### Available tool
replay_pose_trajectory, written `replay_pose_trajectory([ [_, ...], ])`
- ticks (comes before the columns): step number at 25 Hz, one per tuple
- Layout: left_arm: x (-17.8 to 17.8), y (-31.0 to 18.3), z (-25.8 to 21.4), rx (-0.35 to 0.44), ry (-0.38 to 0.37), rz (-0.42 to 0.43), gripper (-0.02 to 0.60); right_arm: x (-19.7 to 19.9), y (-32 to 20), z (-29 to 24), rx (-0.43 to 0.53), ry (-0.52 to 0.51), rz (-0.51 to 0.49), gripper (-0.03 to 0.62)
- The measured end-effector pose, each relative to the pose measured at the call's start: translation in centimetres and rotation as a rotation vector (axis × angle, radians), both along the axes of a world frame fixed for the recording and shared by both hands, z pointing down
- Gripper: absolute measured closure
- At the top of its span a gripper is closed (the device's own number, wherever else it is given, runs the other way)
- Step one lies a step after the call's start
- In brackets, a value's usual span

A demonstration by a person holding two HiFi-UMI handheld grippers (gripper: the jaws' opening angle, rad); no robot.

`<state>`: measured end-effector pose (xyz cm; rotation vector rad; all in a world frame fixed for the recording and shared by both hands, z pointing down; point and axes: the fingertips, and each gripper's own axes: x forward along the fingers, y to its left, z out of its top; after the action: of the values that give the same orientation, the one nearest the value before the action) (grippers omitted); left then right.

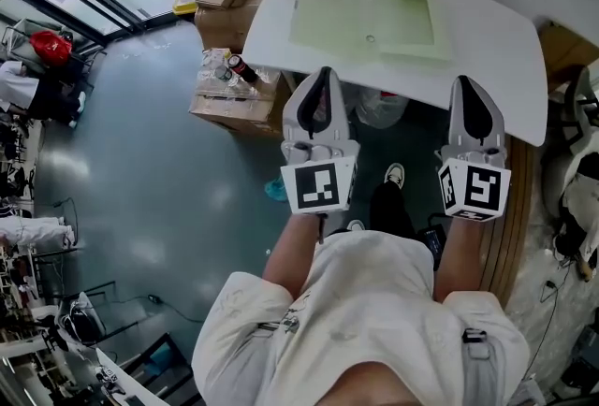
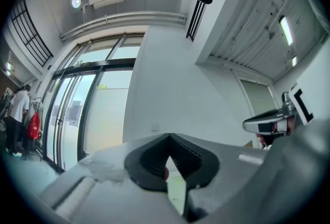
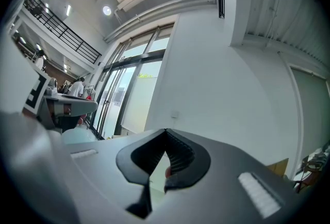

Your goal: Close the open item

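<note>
A white table with rounded corners (image 1: 505, 67) fills the top of the head view. Its near edge curves just in front of the person, and the tips of both grippers show at that edge. To the left lies a wide stretch of glossy blue-grey floor (image 1: 159, 170). Brown cardboard boxes topped with clutter (image 1: 229, 105) stand close against the table's left end. The right side is tighter, with a wooden strip beside the table. The task's thing, a pale green flat sheet-like item (image 1: 360, 21), lies in the middle of the smooth tabletop, beyond both grippers. One corner of it is a deeper green, and whether it is open I cannot tell. The grey plastic left gripper (image 1: 325, 77) (image 2: 169, 135) has its ribbed black jaws clenched together on nothing. The right gripper (image 1: 471, 81) (image 3: 165, 130) is likewise closed tip to tip and empty. Each carries a white cube with black square markers (image 1: 318, 186) at its rear.
</note>
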<state>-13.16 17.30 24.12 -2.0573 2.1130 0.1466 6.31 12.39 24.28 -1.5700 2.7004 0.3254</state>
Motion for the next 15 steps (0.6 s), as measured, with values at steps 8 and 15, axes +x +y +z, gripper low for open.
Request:
replay_pose_trajectory([
  [8,1.4,-7.7,-1.0,-0.008,-0.010,0.007,0.580,0.9,-7.9,-0.6,-0.006,0.004,-0.004,0.592],
  [15,1.9,-14.9,-1.5,-0.018,-0.005,-0.012,0.580,1.5,-15.2,-0.8,-0.017,0.002,-0.020,0.592],
])
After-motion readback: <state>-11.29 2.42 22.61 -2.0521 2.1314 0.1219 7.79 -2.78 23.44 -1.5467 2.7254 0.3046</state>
